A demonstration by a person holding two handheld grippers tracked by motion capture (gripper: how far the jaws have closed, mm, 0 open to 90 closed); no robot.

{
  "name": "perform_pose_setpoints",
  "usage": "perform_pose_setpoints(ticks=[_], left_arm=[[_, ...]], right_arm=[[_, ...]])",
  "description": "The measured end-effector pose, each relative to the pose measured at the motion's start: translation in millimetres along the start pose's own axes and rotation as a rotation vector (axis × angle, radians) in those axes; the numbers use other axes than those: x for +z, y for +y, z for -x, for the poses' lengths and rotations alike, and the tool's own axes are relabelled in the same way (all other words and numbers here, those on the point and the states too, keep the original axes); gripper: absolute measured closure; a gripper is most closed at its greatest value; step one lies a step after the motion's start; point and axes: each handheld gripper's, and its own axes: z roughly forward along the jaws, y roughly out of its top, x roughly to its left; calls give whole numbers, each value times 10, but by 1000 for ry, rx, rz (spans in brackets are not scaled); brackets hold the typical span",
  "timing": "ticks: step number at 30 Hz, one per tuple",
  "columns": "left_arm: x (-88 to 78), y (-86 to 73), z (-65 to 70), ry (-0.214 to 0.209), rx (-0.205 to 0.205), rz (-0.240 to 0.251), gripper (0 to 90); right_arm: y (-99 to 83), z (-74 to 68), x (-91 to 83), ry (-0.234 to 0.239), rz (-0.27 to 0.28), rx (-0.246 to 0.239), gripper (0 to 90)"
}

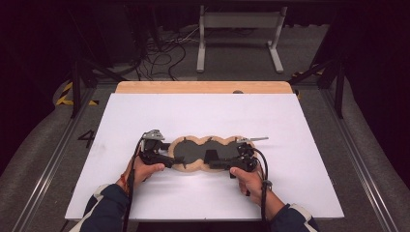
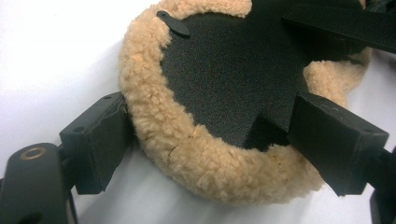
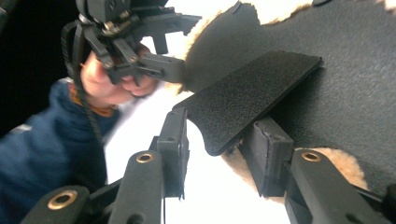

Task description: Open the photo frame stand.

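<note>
A white sheet [image 1: 203, 116] covers the surface beneath the tools, and a strip of bare wood [image 1: 203, 87] shows along its far edge. Beyond that, well apart from the tools, a white metal frame [image 1: 239, 36] stands on the grey floor [image 1: 300, 53], with a tangle of dark cables [image 1: 159, 58] to its left. Yellow-and-black tape [image 1: 67, 94] marks the floor at far left
</note>
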Motion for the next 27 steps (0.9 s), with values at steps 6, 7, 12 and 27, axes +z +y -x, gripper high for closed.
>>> perform_pose_setpoints(ticks=[6, 7, 12, 27], left_arm=[[5, 2, 3, -2, -2, 1, 154], [4, 2, 1, -1, -2, 1, 154], [2, 1, 1, 1, 3, -1, 156], [-16, -5, -39, -38, 11, -4, 150]], right_arm=[[4, 30, 33, 19, 52, 200, 566], [4, 25, 35, 16, 58, 232, 566], [14, 70, 47, 14, 97, 318, 594], [2, 31, 95, 3, 75, 200, 663]])
